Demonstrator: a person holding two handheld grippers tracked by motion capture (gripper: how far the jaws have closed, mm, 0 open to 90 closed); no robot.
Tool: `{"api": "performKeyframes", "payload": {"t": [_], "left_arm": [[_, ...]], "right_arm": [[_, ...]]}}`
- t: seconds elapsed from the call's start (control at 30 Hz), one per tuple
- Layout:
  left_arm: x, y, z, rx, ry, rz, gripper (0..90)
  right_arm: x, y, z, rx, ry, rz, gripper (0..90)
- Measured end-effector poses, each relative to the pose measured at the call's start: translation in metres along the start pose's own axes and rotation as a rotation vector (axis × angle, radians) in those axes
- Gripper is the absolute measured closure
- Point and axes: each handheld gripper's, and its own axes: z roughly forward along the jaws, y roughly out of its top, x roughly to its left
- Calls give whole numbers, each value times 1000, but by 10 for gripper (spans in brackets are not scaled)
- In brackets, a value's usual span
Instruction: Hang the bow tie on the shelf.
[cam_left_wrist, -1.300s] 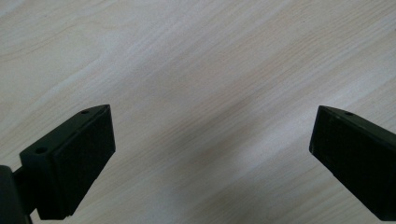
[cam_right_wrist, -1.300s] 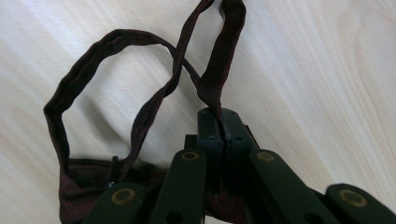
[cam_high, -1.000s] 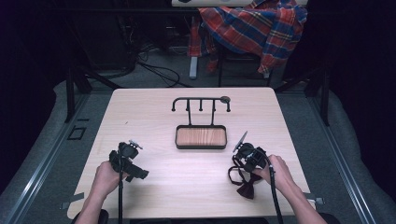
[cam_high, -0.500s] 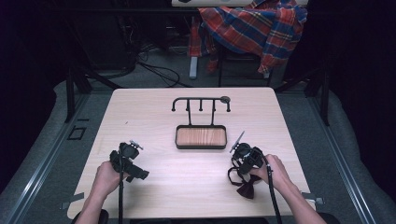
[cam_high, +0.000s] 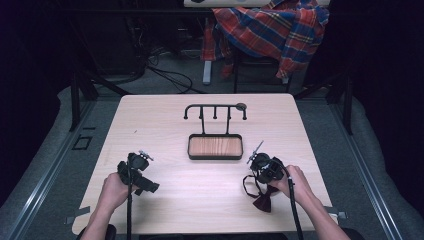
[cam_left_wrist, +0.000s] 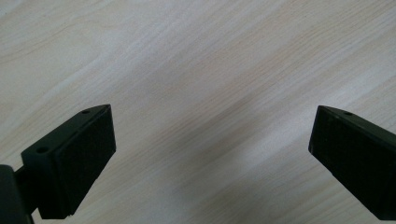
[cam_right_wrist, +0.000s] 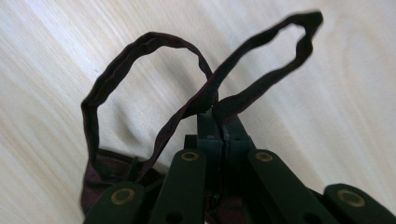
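The dark red bow tie (cam_high: 263, 199) lies on the pale wood surface (cam_high: 210, 190) near my right edge, and its thin black strap (cam_right_wrist: 154, 79) is what I have hold of. My right hand-held gripper (cam_right_wrist: 218, 116) has just been closing and now has its jaws pinched together on that strap, which stands up from them in two loops (one wide and rounded, the other narrower and blurred at its far tip). In the high view the right hand-held gripper (cam_high: 266, 169) sits just above the bow, with my right hand (cam_high: 295, 182) behind it. Farther off, at the middle of the surface, stands a black rack (cam_high: 215, 112) with small hooks over a shallow wooden tray (cam_high: 215, 147). My left hand-held gripper (cam_high: 137, 172) is well apart, near the left edge, its jaws spread wide over bare wood. A plaid shirt (cam_high: 270, 27) hangs beyond the surface. I can read no writing or brand on anything.
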Motion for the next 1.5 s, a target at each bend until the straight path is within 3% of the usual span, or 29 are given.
{"api": "performKeyframes", "payload": {"t": [0.1, 0.17, 0.2, 0.4, 0.67, 0.93, 1.1, 1.33, 1.5], "left_arm": [[1, 0, 0, -2, 2, 0, 6], [0, 0, 0, -4, 4, -2, 6], [0, 0, 0, -6, 5, -1, 6], [-1, 0, -1, -9, 17, 12, 5], [0, 0, -1, -17, 23, 16, 3], [-1, 0, -1, -12, 22, 14, 2], [-1, 0, -1, -10, 21, 18, 2], [-1, 0, -1, -12, 17, 19, 3], [-1, 0, -1, -11, 18, 20, 3]], "right_arm": [[2, 0, -11, -43, -33, 0, 887], [3, -1, -16, -100, -47, 16, 887], [3, -1, -22, -93, -66, -1, 888], [2, -3, -40, -196, -113, 10, 888], [0, -1, -53, -263, -169, 8, 890], [-5, 4, -60, -265, -216, 2, 890], [-8, 9, -61, -274, -218, 11, 890], [-13, 17, -61, -280, -199, 20, 890], [-21, 24, -62, -257, -155, 36, 890]]}}
